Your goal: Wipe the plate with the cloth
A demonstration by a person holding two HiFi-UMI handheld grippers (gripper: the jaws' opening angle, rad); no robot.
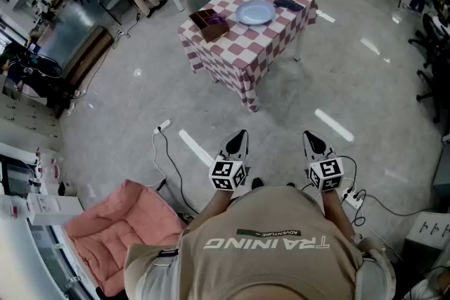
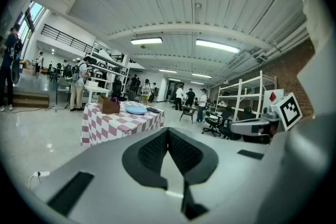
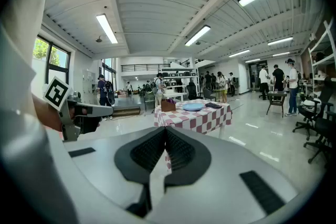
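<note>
My left hand-held gripper [image 1: 240,135] and right hand-held gripper [image 1: 309,136] are pressed together, empty. The plate [image 1: 255,12] lies at 12 o'clock, well apart. The dark cloth [image 1: 288,4] sits on my right hand's side.

left tool [image 1: 240,135], right tool [image 1: 310,137] side by side, jaws together

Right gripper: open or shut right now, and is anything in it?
Shut and empty. In its own view the right gripper has its jaws meeting at the tips, with nothing between them.
</note>
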